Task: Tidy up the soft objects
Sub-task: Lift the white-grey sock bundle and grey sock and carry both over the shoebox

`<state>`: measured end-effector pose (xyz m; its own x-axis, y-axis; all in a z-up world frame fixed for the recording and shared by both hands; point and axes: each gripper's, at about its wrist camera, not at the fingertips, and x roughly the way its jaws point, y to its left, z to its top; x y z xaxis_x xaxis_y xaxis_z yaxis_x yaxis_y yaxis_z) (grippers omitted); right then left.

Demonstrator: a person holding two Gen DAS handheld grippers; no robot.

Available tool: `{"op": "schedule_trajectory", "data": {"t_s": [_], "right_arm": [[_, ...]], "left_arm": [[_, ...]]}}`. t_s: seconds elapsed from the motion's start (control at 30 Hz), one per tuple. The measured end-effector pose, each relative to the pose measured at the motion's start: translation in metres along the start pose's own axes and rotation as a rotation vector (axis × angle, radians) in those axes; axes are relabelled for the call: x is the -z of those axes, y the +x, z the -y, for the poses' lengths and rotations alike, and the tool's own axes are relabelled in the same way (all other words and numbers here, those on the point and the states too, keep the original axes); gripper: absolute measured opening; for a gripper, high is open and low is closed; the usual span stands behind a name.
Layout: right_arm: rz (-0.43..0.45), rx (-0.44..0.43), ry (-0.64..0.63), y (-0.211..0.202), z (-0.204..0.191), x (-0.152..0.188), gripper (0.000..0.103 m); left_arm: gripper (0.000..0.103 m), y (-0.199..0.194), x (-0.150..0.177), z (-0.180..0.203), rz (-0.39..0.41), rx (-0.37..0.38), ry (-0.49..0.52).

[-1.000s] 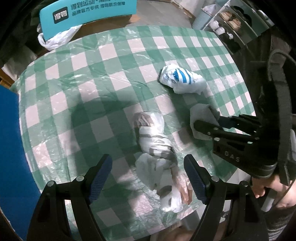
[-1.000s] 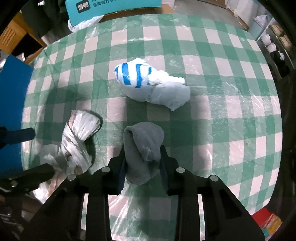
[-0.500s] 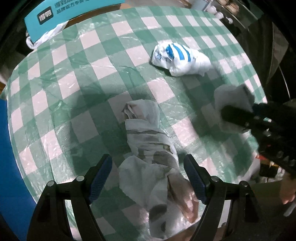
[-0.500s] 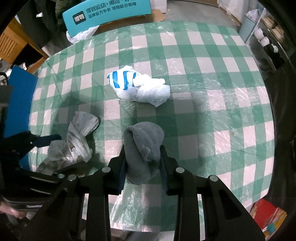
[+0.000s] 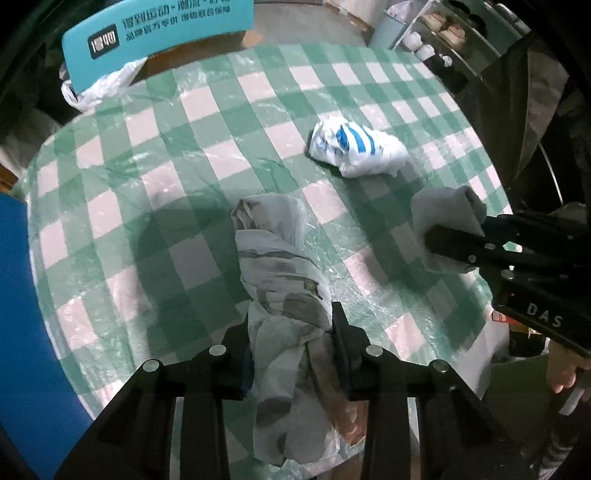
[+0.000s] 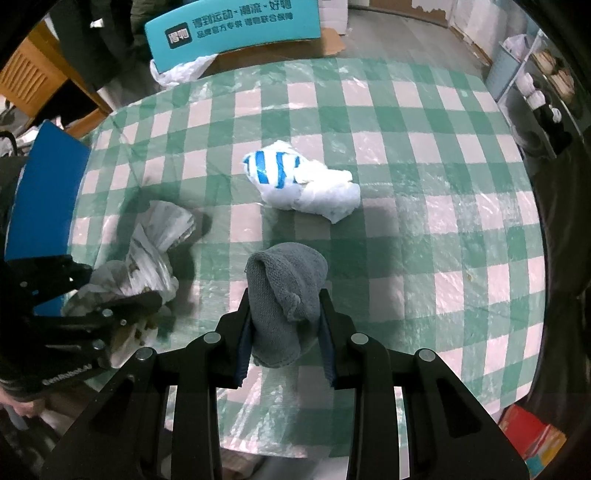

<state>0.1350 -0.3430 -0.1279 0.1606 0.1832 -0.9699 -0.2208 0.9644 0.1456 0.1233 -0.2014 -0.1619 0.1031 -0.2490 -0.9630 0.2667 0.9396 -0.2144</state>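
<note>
Left gripper just closed, pinching grey bag; right gripper holds sock. Striped bag untouched mid-frame on surface; nothing sorted yet.

**Round checked table, cluttered dim room**

Ahead of my tongs: round table under a green-and-white checked cloth with clear plastic over it. Past its far edge, a teal sign with white lettering, a crumpled white plastic bag at its foot, flattened cardboard on the grey floor. Far left, wooden furniture; close left, a blue panel. Right side, a shelf rack with small items. Light is dim.
</note>
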Motion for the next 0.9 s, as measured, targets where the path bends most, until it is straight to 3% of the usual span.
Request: {"op": "schedule_trajectory", "data": {"t_s": [0.9], "right_arm": [[0.078,-0.051,-0.134,-0.046,-0.065,-0.007,0.029]], "left_arm": [[0.035,-0.089,0.02,-0.036,0.139,-0.021,-0.006]]}}
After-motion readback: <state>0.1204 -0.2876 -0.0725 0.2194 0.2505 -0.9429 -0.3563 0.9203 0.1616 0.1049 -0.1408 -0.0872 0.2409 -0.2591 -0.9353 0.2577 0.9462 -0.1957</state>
